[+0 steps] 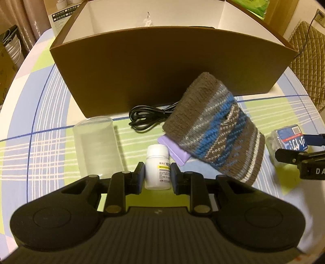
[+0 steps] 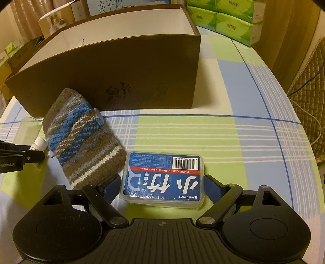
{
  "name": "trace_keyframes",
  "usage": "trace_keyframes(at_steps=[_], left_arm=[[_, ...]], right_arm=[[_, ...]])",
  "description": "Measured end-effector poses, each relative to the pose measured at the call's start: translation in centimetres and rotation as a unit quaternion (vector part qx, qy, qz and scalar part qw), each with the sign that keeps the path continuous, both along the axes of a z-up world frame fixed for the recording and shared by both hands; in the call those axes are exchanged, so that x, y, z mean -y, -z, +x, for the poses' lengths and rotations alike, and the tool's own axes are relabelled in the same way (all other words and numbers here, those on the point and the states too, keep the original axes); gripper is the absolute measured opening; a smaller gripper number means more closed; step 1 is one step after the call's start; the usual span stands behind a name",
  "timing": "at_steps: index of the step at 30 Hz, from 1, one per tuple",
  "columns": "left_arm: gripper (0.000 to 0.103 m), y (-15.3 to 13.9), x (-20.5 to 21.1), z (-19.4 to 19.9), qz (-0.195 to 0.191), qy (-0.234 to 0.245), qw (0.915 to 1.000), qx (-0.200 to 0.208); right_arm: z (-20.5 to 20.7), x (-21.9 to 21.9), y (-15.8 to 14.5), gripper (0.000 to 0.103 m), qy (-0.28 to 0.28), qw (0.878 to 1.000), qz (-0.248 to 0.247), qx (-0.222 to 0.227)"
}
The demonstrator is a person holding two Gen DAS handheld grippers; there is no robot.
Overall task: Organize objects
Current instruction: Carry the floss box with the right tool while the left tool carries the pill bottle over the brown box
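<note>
In the left wrist view, the left tool (image 1: 157, 175) stands low over the checked tabletop (image 1: 40, 142) with its blue pads either side of a white pill bottle (image 1: 158, 167). The pads are narrowly parted and sit just beside the bottle's walls; whether they press it I cannot tell. Just left of the bottle stands a clear plastic cup (image 1: 97, 146), upside down. To the right, a knitted brown-and-blue hat (image 1: 215, 134) lies over a lilac flat case (image 1: 174, 149), whose corner pokes out near the bottle. Behind them a coiled black cable (image 1: 150, 116) rests against the foot of the brown cardboard box (image 1: 162, 67), open-topped with white inner walls. Only this view shows the cable and the lilac case clearly.

In the right wrist view, the right tool (image 2: 162, 185) is spread wide around a pack of BMBO dental floss picks (image 2: 163, 178) lying flat, label up. Its pads are at the pack's short ends, touching or nearly so. The hat's cuff touches the left pad's side. The left tool shows at the far left edge, with the bottle's cap just visible. Right of the pack the tabletop runs bare to its curved edge, and a strip lies open between the pack and the box wall. Beyond the box sit green tissue packs (image 2: 225, 18).
</note>
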State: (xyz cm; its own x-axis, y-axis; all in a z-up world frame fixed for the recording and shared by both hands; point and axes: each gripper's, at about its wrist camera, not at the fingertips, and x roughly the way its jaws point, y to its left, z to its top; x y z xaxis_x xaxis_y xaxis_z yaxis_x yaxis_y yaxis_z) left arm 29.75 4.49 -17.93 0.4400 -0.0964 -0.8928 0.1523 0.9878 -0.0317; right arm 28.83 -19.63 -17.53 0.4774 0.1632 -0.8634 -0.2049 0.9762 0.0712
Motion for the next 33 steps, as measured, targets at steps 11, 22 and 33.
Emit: trace_keyframes(at_steps=[11,22,33], left_arm=[[0.022,-1.0,-0.6,-1.3,0.002,-0.016,0.9998,0.007],[0.022,-6.9,-1.5,-1.8,-0.014,-0.02,0.9978,0.062],[0.022,-12.8,-2.2,2.9,-0.019,-0.024,0.9917,0.125]], right_arm=[[0.2,0.5,-0.6,0.083,0.0,1.0,0.016,-0.013],[0.6,0.2,-4.8,0.083,-0.015,0.996,0.086,0.003],[4.7,-3.0,-10.7,0.083,-0.065,0.985,0.152,0.052]])
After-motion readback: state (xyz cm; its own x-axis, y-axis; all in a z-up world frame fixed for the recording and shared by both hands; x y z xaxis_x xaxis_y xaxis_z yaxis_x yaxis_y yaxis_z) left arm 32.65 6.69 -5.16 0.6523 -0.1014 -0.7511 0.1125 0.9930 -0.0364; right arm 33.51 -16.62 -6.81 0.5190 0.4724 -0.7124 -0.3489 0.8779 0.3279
